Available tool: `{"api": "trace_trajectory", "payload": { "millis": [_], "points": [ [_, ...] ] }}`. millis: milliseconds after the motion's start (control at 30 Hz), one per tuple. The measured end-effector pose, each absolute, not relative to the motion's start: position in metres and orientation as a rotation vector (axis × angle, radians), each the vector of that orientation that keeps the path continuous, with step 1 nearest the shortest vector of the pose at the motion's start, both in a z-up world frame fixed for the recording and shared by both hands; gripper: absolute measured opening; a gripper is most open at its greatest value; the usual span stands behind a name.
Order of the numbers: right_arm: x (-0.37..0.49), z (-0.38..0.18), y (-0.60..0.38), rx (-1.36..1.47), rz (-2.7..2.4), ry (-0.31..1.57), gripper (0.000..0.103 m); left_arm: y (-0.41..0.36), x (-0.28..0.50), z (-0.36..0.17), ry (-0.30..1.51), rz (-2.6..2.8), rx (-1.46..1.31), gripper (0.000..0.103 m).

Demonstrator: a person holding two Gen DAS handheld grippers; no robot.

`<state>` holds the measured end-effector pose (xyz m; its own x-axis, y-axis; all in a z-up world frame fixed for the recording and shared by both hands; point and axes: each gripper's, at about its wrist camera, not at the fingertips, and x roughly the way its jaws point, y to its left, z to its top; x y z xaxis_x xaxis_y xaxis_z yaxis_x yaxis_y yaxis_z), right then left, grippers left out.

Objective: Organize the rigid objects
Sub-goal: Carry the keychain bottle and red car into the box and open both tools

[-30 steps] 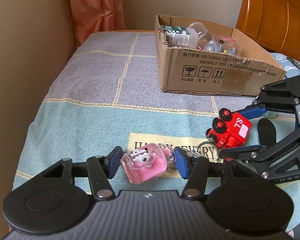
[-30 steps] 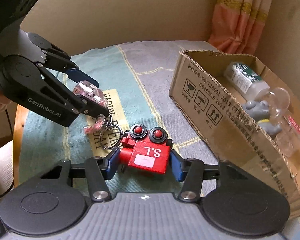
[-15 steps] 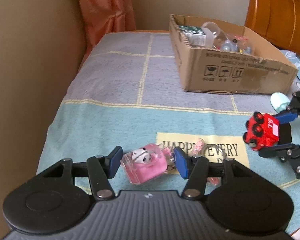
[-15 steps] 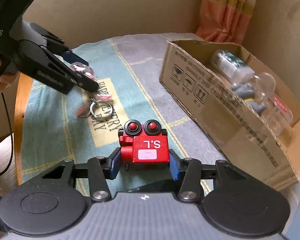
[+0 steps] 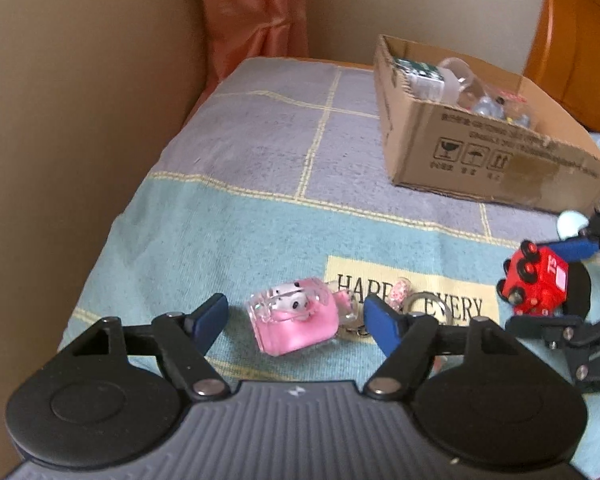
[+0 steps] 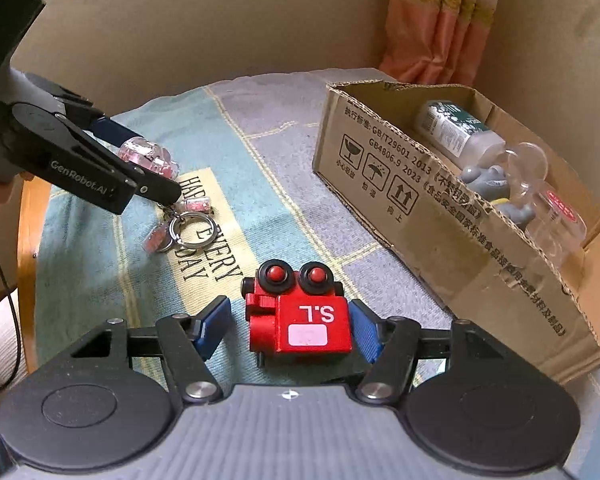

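A pink clear charm (image 5: 296, 320) with a small white figure lies on the blue patterned cloth (image 5: 220, 240), its key ring (image 5: 424, 308) beside it. My left gripper (image 5: 296, 312) straddles it with jaws opening and both pads clear of it. A red toy train (image 6: 300, 324) marked "S.L" stands on the cloth between the jaws of my right gripper (image 6: 290, 316), which are also opening; a gap shows at the left pad. In the right wrist view the left gripper (image 6: 152, 160) hangs over the charm (image 6: 148, 158). The train (image 5: 536, 280) shows at the far right of the left wrist view.
An open cardboard box (image 6: 420, 200) stands to the right, holding a white bottle (image 6: 456, 132), a grey figure (image 6: 488, 178) and clear cups. A wall and a curtain (image 5: 252, 20) close off the far side. A wooden headboard (image 5: 576, 40) rises behind the box.
Both grippers were shut on their objects before; now their jaws have spread. The charm and the train rest on the cloth. The two grippers have drawn apart from each other.
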<state>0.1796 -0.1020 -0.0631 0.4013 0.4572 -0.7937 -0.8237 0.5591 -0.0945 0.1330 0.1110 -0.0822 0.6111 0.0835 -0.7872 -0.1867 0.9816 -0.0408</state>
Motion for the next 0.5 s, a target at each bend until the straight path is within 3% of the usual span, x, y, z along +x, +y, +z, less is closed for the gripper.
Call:
{"api": "trace_trajectory", "payload": {
  "millis": [100,500],
  "points": [
    [0.18,-0.061,-0.102,-0.516,0.846,0.817,0.057,0.11,0.133,-0.081,0.892,0.156,-0.12,0.055],
    [0.175,-0.048,-0.112,-0.511,0.83,0.804,0.057,0.103,0.133,-0.068,0.89,0.085,-0.039,0.055]
  ]
}}
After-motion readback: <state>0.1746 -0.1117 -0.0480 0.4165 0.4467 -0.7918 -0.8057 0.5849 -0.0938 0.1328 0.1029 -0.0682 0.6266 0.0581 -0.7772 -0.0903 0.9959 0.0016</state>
